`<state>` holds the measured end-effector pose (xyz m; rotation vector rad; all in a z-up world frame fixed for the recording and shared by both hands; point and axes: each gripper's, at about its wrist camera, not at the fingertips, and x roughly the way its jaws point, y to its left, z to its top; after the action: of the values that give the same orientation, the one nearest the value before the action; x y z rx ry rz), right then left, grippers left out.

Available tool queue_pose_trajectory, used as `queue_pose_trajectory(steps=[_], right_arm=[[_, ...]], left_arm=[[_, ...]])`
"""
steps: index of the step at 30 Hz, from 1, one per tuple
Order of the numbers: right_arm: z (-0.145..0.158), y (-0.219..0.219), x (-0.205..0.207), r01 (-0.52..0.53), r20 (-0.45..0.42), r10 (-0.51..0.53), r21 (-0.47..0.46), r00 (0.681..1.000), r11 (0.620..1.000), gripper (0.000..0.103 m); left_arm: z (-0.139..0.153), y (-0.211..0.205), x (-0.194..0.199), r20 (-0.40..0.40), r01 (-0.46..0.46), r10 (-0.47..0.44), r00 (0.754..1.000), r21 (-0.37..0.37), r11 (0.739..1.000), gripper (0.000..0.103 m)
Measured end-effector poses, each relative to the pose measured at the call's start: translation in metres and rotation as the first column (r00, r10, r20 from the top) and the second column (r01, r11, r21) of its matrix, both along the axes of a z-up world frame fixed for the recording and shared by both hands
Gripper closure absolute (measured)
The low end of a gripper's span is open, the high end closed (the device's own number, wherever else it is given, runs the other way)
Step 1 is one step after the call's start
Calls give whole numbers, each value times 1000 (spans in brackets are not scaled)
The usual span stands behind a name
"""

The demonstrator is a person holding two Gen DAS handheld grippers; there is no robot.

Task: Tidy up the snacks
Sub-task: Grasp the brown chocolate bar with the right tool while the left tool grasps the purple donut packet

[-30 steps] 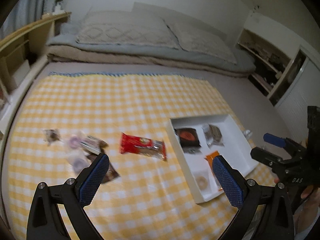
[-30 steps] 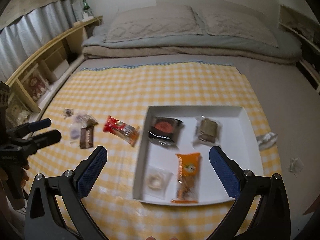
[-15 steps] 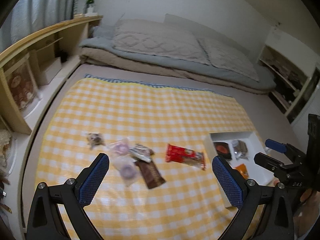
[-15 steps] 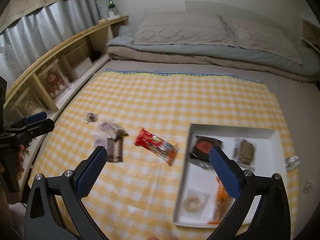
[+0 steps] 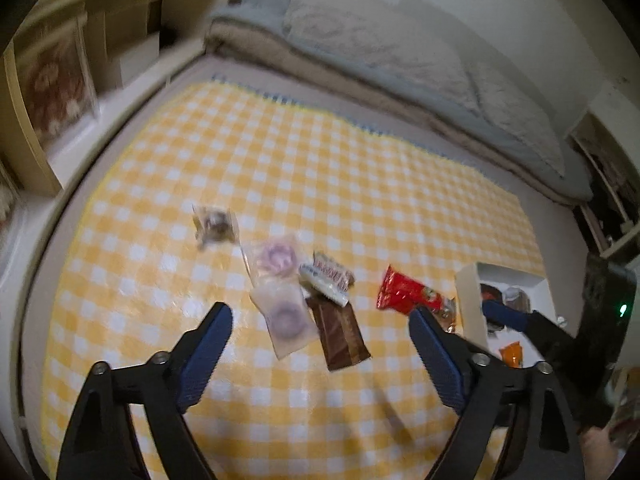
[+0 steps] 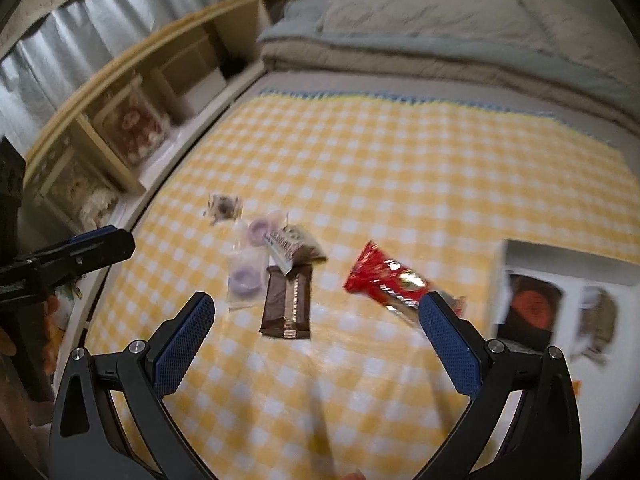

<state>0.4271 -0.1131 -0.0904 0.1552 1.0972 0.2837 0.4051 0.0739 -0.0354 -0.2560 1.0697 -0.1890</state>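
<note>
left wrist view: the left claw (image 5: 320, 336) hung above a yellow-and-white checked cloth (image 5: 320, 168) spread on a bed, its jaws apart and closing, with nothing pinched between the blue pads; the loose snacks lay on the cloth beyond the tips. from left to right these were a small clear packet with dark contents (image 5: 214, 222), two clear packets each holding a purple ring (image 5: 276, 258) (image 5: 286, 318), a striped wrapper (image 5: 328, 276) lying across the top of a brown bar (image 5: 340, 330), and, a little apart to the right, a red wrapper (image 5: 408, 294). just beyond the red wrapper stood the white tray (image 5: 470, 300), holding a dark packet, a grey packet and an orange packet (image 5: 512, 354), partly hidden by the right claw (image 5: 504, 314).

right wrist view: the right claw (image 6: 316, 324) hung over the same cloth with jaws spread wide and empty, the brown bar (image 6: 288, 300) seen between the pads and the red wrapper (image 6: 388, 280) partly behind the right pad. the white tray (image 6: 500, 276) sat at the right edge. the left claw (image 6: 100, 242) entered from the left. a wooden shelf (image 6: 132, 92) ran along the left side of the bed, and folded bedding (image 6: 440, 40) lay at the far end. both views were blurred.
</note>
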Motion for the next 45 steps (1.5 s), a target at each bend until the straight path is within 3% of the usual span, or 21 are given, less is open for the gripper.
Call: queue_pose_trajectory(steps=[4, 9, 18, 22, 24, 26, 33, 39, 45], right_arm=[[-38, 18, 12, -26, -51, 26, 2, 998, 1000, 11], [-75, 36, 17, -63, -96, 60, -21, 994, 998, 22], [-107, 59, 16, -128, -139, 124, -20, 982, 992, 32], [-114, 65, 12, -148, -147, 140, -45, 979, 988, 42], [-114, 68, 10, -175, -139, 164, -76, 977, 982, 52], [-113, 68, 8, -191, -142, 179, -76, 974, 979, 55], [-109, 52, -16, -233, -183, 215, -87, 959, 968, 58], [-106, 26, -38, -211, -221, 184, -103, 958, 972, 58], [-102, 13, -56, -185, -276, 142, -137, 951, 973, 56]], left_arm=[[-33, -8, 30, -94, -25, 27, 995, 25, 999, 28], [-69, -17, 64, -188, -36, 45, 981, 49, 998, 30], [-117, -21, 104, -277, -79, 96, 956, 74, 994, 32], [-134, -28, 105, -296, -80, 105, 949, 95, 992, 36], [-138, -31, 106, -299, -77, 106, 949, 106, 991, 36], [-140, -34, 104, -297, -70, 103, 949, 117, 991, 36], [-144, -44, 97, -288, -53, 99, 953, 162, 985, 37], [-147, -58, 92, -274, -39, 101, 956, 223, 974, 37], [-153, -70, 90, -246, -52, 122, 962, 273, 961, 46]])
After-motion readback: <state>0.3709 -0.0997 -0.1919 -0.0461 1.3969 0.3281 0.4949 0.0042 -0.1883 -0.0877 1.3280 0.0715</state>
